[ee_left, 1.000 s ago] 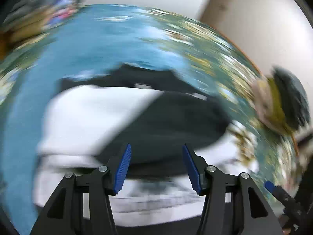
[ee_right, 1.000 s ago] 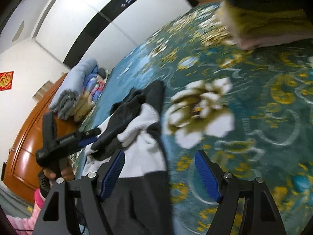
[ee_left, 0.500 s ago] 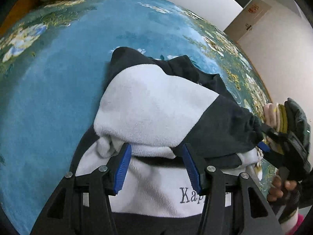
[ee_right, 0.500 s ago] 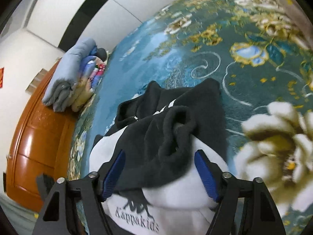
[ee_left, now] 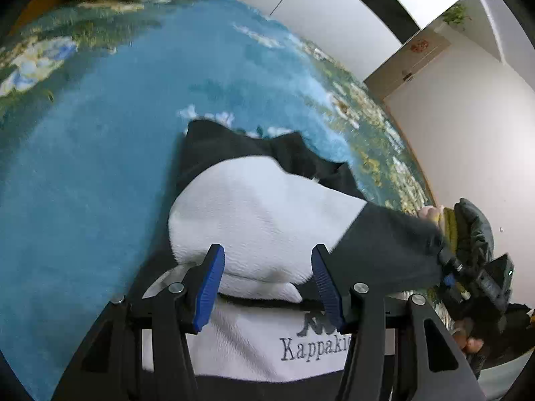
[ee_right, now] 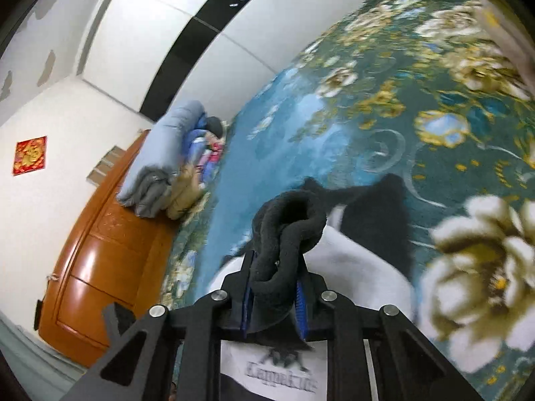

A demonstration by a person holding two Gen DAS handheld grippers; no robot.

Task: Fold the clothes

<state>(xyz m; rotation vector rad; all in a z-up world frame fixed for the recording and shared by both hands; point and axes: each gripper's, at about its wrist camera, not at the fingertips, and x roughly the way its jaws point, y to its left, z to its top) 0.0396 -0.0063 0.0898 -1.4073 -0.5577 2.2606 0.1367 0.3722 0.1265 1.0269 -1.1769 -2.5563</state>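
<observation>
The black-and-white sweatshirt (ee_left: 267,220) lies on the bed (ee_left: 83,167), on its blue flowered blanket, with one sleeve laid across the white chest panel. The printed logo is near the cameras and the black collar part is at the far side. The right gripper (ee_right: 272,300) is closed tight on the dark cuff (ee_right: 287,224) of this sleeve; the cuff stands up in a loop above the blue pads. The left gripper (ee_left: 267,284) is wide open and holds nothing. It hovers just above the white part of the sleeve, with one finger on each side of it.

What could go wrong from here, as I judge it:

- The fleece is thick and soft, so the pinched cuff may slide out of the pads if the right gripper pulls fast — the sleeve would then fall in a heap and not flat.
- If the right gripper pulls the sleeve while nothing presses on the body of the garment, the whole sweatshirt can be dragged over the blanket and the layers below can shift or wrinkle.
- The open left gripper is very near to the cloth. If it closes too deep, it may catch the sleeve together with the chest layer under it, and lifting would open what is already laid over.
- The two grippers work close together over the garment — they may touch each other.
</observation>
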